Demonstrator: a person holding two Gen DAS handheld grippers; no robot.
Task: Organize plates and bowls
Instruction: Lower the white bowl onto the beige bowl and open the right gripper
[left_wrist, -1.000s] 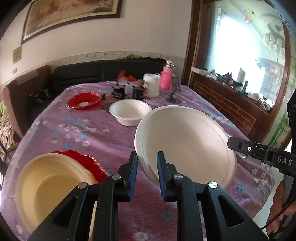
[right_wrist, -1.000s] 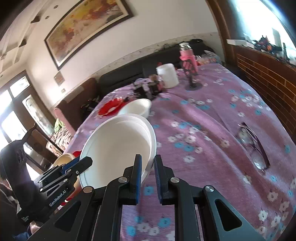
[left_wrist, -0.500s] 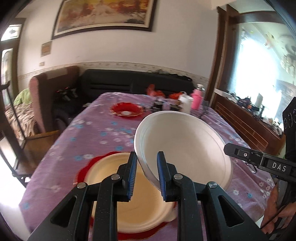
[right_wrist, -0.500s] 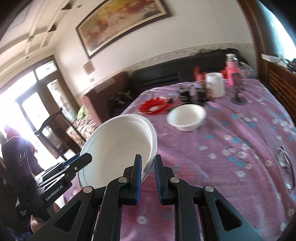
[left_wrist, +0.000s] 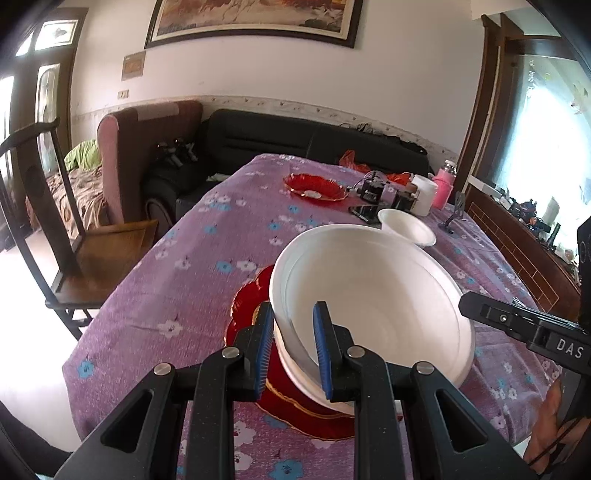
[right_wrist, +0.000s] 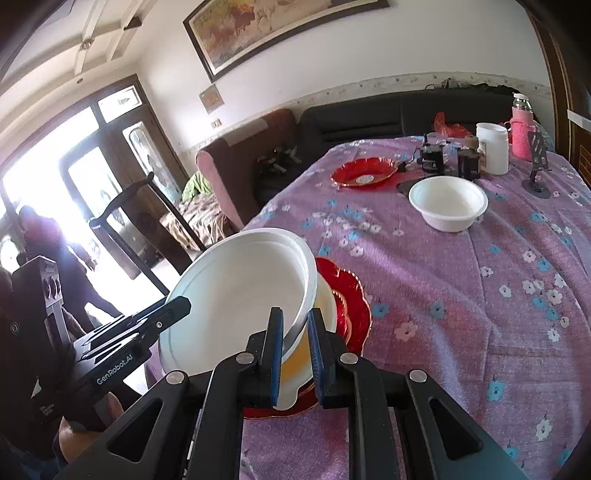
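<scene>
Both grippers hold one large white bowl (left_wrist: 373, 299) by opposite rims. My left gripper (left_wrist: 292, 349) is shut on its near-left rim; my right gripper (right_wrist: 295, 354) is shut on the other rim, where the bowl (right_wrist: 240, 302) also shows. The bowl hangs tilted just over a cream bowl (right_wrist: 317, 325) that sits on a red scalloped plate (right_wrist: 351, 302), also seen in the left wrist view (left_wrist: 247, 306). A smaller white bowl (right_wrist: 447, 202) and a second red plate (right_wrist: 364, 171) sit farther back on the table.
The purple floral tablecloth (right_wrist: 480, 295) covers the table. Jars, a white tub (right_wrist: 491, 147), a pink bottle (right_wrist: 521, 127) and a phone stand (right_wrist: 537, 166) crowd the far end. A wooden chair (left_wrist: 55, 236) stands at the left edge. A person (right_wrist: 44, 251) stands by the door.
Both grippers carried the large white bowl leftward across the table and lowered it over the cream bowl on the red plate, which it now mostly covers.
</scene>
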